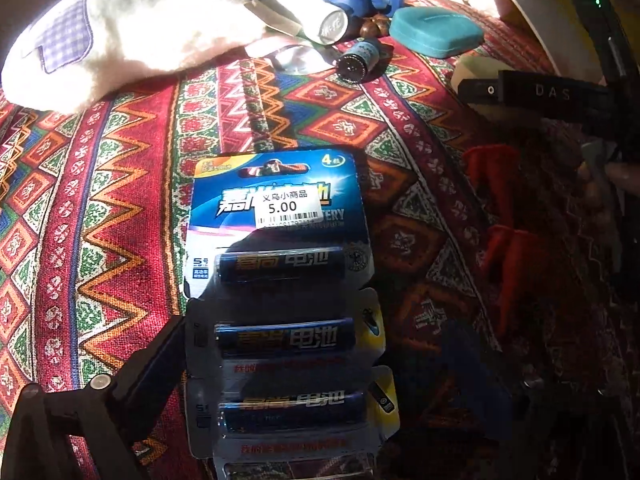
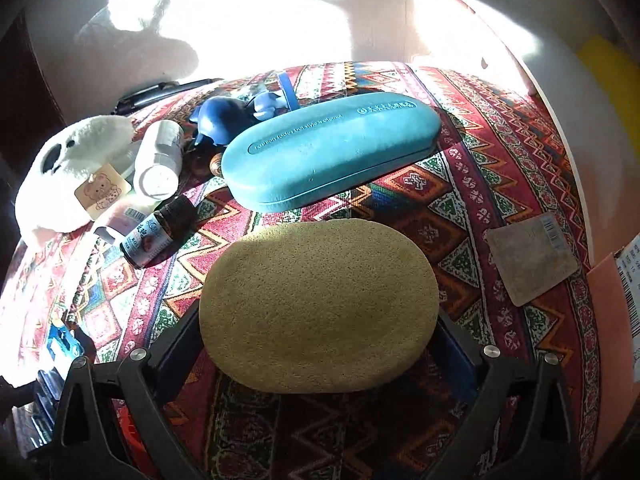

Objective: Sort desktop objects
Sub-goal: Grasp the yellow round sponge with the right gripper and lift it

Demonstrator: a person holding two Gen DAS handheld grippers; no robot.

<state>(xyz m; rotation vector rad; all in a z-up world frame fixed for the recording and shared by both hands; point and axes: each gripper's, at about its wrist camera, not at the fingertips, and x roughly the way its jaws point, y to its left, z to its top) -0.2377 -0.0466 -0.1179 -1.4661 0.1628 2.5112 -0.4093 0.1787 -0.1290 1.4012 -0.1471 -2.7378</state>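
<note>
We see the left tool (image 1: 280, 360) spread wide over the battery pack (image 1: 284, 280), untouched; the right tool (image 2: 316, 344) gapes around the sponge (image 2: 320, 304) on the desk (image 2: 460, 200).

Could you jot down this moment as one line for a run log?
left jaws: open over blue battery blister pack | right jaws: open around oval yellow sponge | surface: patterned red cloth | held: nothing

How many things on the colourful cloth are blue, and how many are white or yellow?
Blue or teal: 3 — battery pack, glasses case, blue toy
White: 2 — plush toy, white bottle
Yellow: 1 — sponge
Total: 6
</note>
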